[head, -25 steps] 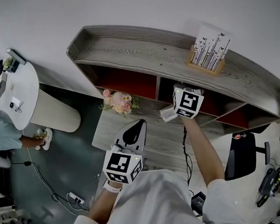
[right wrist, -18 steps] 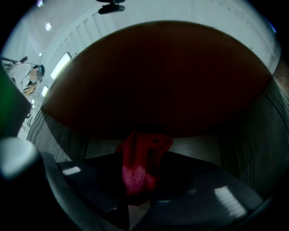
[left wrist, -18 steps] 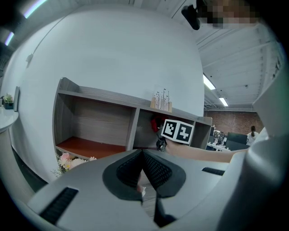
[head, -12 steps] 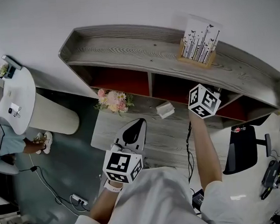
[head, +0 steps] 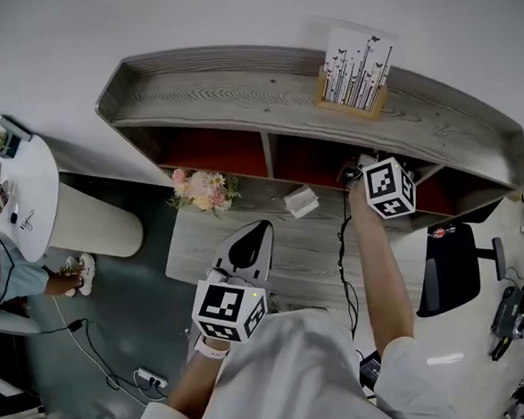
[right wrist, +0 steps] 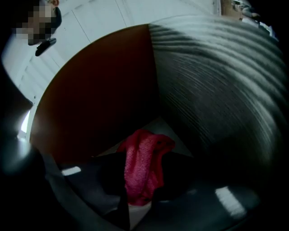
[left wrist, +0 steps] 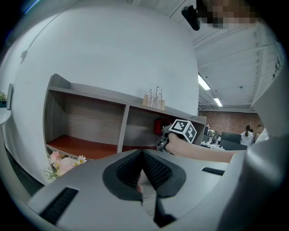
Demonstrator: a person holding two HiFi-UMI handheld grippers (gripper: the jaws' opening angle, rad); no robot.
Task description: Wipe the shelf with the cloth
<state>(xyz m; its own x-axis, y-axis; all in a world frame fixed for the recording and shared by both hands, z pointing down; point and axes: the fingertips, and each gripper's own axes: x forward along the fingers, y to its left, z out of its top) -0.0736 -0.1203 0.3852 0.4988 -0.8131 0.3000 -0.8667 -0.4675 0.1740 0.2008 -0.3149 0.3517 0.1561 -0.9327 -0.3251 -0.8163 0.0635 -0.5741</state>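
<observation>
1. The right claw [head: 372, 177] is clamped on the red cloth [right wrist: 143, 164]. It reaches into the middle compartment of the grey wooden shelf [head: 236, 94], at the centre right of the head view.
2. The cloth bunches between the jaws, near the compartment's red-brown panel and grey side wall.
3. The left claw [left wrist: 142, 155] is closed on nothing, held low at the centre over the table [head: 319, 254].
4. Flowers [head: 202, 190] and a small white box [head: 302, 201] sit below the shelf. A card holder [head: 352, 71] stands on its top board.
</observation>
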